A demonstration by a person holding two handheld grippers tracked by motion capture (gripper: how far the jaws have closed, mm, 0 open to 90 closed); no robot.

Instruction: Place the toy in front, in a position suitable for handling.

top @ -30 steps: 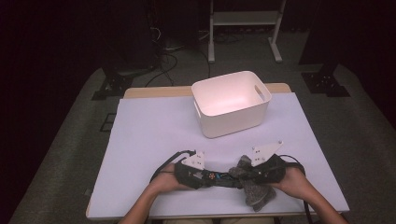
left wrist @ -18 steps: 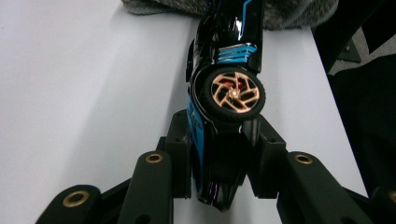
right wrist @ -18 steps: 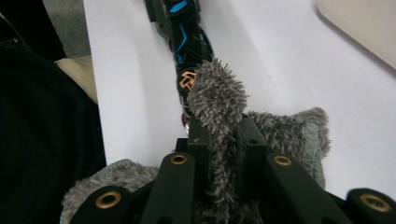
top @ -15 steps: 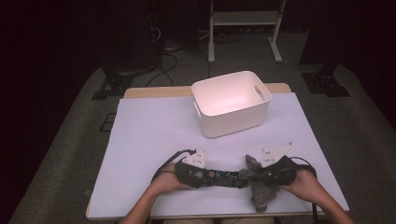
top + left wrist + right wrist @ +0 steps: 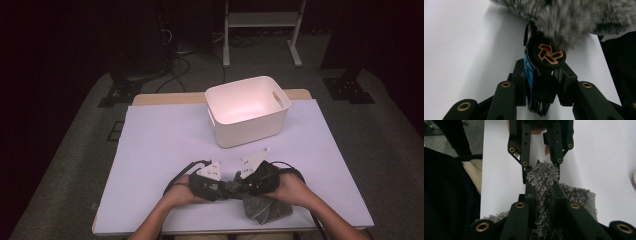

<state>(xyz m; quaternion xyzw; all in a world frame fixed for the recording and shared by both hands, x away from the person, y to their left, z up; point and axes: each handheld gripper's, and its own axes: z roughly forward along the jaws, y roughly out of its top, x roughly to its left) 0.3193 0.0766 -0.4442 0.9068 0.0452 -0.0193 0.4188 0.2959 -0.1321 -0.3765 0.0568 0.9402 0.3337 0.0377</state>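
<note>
While right jaws clamp grey cloth (image 5: 544, 195) | left jaws clamp, seemingly, toy car (image 5: 541, 62)

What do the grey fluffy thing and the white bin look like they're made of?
The grey fluffy cloth looks like a long-pile textile, perhaps microfibre or chenille: shaggy, matte tufts bunch between the right gripper fingers. The white bin looks like moulded plastic: smooth, slightly glossy walls with rounded corners and a cut-out handle slot.

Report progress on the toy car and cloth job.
Done: left gripper grips the toy car, right gripper the grey cloth. In hand: cloth lies against the car. Left: the white bin is empty, nothing put away.
</note>
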